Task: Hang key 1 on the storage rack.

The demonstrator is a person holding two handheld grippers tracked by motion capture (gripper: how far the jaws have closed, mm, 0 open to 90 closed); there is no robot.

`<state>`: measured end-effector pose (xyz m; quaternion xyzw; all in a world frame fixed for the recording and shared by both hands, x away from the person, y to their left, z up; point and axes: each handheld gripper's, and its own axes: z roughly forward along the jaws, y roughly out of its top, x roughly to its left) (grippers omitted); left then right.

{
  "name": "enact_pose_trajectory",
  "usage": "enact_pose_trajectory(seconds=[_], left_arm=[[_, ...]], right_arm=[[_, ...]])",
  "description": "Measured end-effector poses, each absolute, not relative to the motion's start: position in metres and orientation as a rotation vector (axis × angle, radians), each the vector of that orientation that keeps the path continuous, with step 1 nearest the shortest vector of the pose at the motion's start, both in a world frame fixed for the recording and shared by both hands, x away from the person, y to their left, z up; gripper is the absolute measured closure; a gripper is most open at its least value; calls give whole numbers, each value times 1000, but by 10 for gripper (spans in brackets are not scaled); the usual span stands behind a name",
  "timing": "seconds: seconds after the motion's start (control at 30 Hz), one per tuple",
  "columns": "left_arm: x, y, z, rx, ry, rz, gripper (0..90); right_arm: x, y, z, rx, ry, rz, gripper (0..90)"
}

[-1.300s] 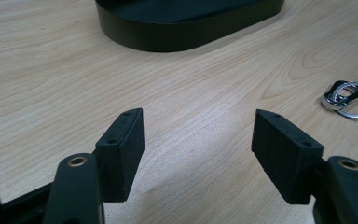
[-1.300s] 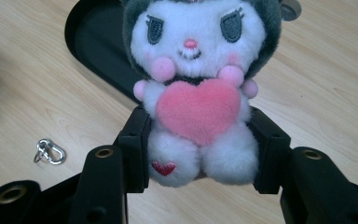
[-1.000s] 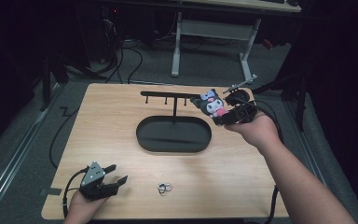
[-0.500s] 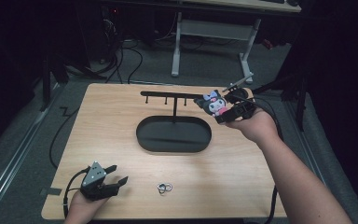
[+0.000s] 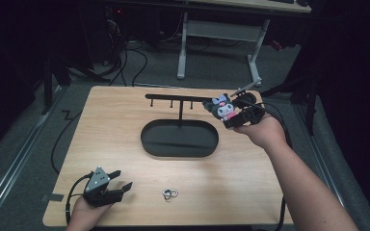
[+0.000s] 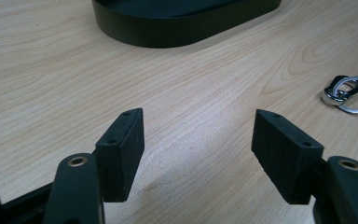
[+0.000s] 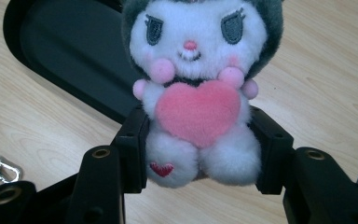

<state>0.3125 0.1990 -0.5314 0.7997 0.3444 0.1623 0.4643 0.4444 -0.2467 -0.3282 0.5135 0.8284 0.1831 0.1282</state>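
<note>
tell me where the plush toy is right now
In the high view the plush toy sits in the right gripper, beside the right end of the black stand.

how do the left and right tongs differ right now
The left tongs stand open with nothing between them; the right tongs are shut on a plush toy. The left tongs sit low at the table's near edge, beside a key ring; the right tongs are held up by the end of the stand's bar. Both have black jaws.
</note>
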Motion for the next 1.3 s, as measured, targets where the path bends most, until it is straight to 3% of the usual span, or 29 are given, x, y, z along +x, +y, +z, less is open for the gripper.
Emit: enact_pose_trajectory(seconds=[0.63, 1.07, 1.3], left_arm=[[313, 198, -532, 1973, 846, 393, 351], [313, 198, -533, 1979, 847, 392, 351], [313, 197, -533, 1984, 844, 396, 351]], right_arm=[[441, -258, -345, 1528, 2437, 555, 487], [446, -257, -380, 1565, 2444, 537, 481], [451, -245, -404, 1565, 2453, 564, 396]])
